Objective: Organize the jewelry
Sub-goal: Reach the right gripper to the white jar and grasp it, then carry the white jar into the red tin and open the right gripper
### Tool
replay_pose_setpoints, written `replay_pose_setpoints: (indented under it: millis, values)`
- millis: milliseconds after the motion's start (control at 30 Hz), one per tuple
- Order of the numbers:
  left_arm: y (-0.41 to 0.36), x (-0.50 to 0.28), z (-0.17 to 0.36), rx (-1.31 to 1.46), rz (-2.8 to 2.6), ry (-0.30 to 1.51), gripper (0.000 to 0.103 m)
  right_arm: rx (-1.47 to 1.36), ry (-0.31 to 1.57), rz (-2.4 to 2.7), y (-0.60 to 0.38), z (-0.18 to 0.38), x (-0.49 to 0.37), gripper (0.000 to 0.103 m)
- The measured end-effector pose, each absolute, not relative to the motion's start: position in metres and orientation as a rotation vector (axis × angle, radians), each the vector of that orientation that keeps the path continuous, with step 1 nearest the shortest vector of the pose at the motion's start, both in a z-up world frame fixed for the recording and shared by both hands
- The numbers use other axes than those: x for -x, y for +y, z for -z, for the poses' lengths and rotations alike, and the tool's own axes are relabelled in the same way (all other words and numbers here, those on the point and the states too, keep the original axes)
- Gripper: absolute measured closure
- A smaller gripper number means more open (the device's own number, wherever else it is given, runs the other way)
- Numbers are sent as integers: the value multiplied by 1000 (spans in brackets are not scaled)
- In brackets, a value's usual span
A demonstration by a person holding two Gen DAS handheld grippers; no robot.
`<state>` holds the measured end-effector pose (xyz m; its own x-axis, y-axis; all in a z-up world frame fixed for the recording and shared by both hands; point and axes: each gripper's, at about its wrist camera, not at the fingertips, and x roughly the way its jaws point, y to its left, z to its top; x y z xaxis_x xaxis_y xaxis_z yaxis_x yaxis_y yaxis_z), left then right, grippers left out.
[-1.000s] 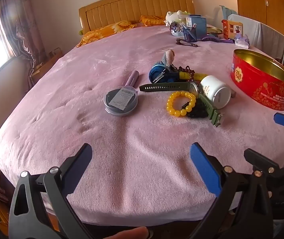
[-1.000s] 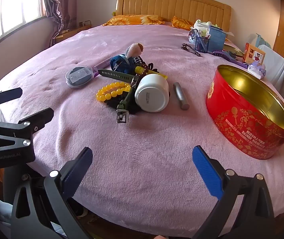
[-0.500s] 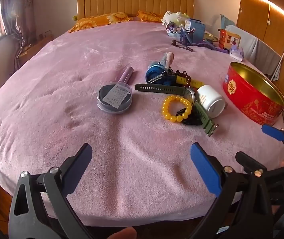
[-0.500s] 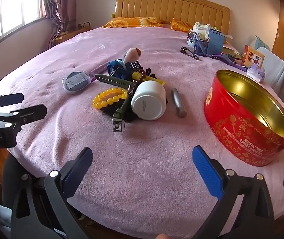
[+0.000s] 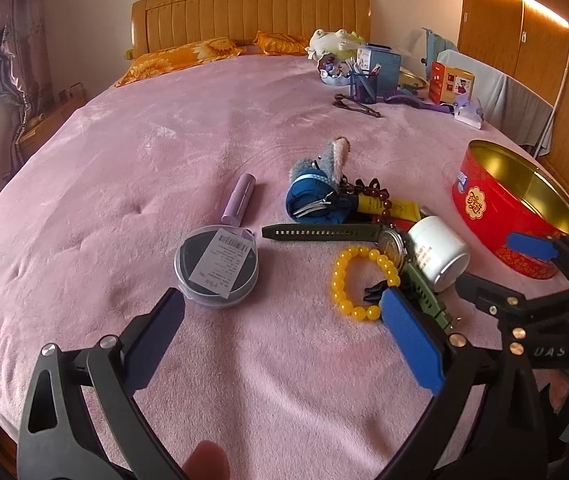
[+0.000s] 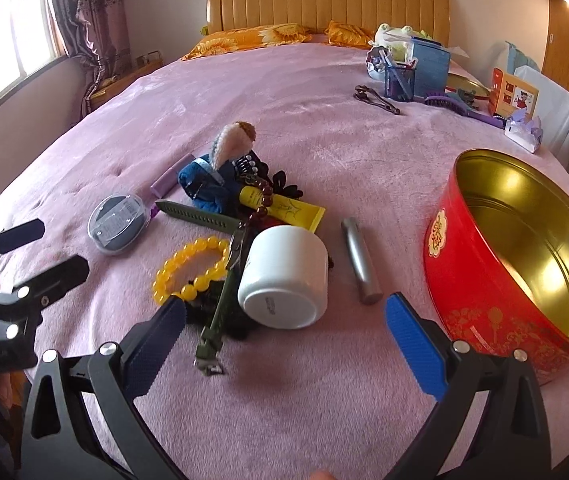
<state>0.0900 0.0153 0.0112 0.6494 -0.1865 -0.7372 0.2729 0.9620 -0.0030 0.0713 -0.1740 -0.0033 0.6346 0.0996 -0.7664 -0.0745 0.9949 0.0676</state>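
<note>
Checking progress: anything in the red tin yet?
No, the red tin shows only its bare gold inside; the yellow bead bracelet lies on the bed.

Pink bed (image 5: 132,184) under scattered trinkets, red tin (image 6: 516,248).

Pink plush bedspread (image 5: 132,168). Yellow bead bracelet (image 5: 360,276), olive-green watch strap (image 5: 316,233), white jar (image 6: 284,276). Red tin (image 6: 484,280) with gold motifs, gold inside. Blue pads on black left gripper (image 5: 284,320). Orange sunflower-print pillows (image 5: 180,54), far.
</note>
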Motion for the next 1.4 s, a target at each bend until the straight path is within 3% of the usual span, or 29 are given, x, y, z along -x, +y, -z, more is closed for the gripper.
replay_pose_setpoints:
  millis: [233, 267, 300, 467, 867, 1133, 1400]
  values:
    - [20, -101, -8, -90, 242, 839, 7, -30, 920, -97, -170, 14, -104, 5]
    - [20, -102, -8, -101, 238, 839, 7, -31, 926, -99, -169, 15, -107, 12]
    - [20, -101, -7, -108, 240, 838, 7, -35, 940, -103, -169, 17, -110, 27]
    - [19, -100, -3, -101, 249, 847, 7, -60, 998, -104, -172, 29, -119, 43]
    - [-1, -96, -18, -117, 278, 831, 7, -115, 830, -140, -197, -23, -71, 43]
    - [-66, -103, -57, -177, 369, 754, 7, -151, 668, -33, -269, -77, -51, 43]
    - [-167, -133, -64, -280, 446, 740, 7, -147, 789, 175, -368, -49, -72, 44]
